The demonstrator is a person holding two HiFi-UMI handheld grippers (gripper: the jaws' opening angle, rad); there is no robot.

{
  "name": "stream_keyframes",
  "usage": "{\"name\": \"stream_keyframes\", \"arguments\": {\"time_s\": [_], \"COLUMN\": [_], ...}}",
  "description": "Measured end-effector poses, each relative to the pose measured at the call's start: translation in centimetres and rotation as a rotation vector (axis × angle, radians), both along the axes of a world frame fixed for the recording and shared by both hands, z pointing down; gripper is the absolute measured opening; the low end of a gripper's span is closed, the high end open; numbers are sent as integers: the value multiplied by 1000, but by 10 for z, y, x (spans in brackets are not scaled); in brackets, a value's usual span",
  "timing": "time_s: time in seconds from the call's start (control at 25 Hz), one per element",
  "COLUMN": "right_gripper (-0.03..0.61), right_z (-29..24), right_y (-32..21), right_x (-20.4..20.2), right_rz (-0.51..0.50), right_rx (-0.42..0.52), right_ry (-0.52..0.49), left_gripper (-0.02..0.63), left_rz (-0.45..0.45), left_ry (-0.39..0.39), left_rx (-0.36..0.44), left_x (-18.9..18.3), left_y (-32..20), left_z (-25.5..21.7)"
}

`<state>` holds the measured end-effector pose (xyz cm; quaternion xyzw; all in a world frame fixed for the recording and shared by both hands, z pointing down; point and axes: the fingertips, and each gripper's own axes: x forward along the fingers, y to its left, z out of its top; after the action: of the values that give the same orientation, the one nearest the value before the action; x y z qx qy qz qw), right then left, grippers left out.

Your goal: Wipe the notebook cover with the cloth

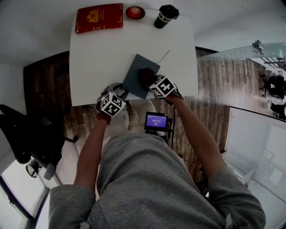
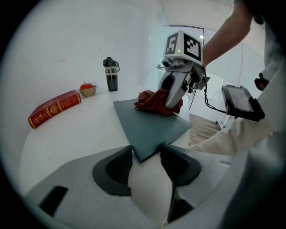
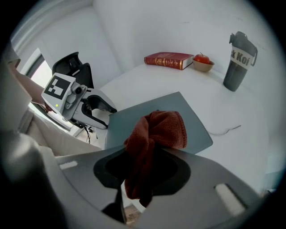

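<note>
Right claw (image 3: 142,154) clamps cloth (image 3: 164,127) on notebook (image 3: 127,120).

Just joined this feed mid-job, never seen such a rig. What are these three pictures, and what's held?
No robot: a person holds two two-jaw grippers. One picture looks down from their head; the others ride on each gripper. On the table lie a grey notebook, a red book, a bowl and a dark bottle. The right gripper is shut on a red cloth resting on the notebook. The left gripper brackets the notebook's near corner between its jaws; whether they pinch it is unclear.
</note>
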<state>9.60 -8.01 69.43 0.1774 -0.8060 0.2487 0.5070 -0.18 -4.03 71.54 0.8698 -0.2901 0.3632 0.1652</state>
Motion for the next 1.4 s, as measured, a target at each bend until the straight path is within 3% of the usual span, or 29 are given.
{"name": "stream_keyframes", "arguments": {"time_s": [1.12, 1.4], "right_gripper": [123, 133], "right_z": [-2, 0], "right_y": [68, 69], "right_x": [-31, -34], "right_rz": [-223, -275], "right_rx": [-29, 37], "right_ry": [-51, -18], "left_gripper": [198, 194], "left_rz": [-3, 3], "left_ry": [1, 14], "left_rx": [-4, -26], "left_x": [-1, -1], "left_y": [0, 1], "left_z": [1, 1]}}
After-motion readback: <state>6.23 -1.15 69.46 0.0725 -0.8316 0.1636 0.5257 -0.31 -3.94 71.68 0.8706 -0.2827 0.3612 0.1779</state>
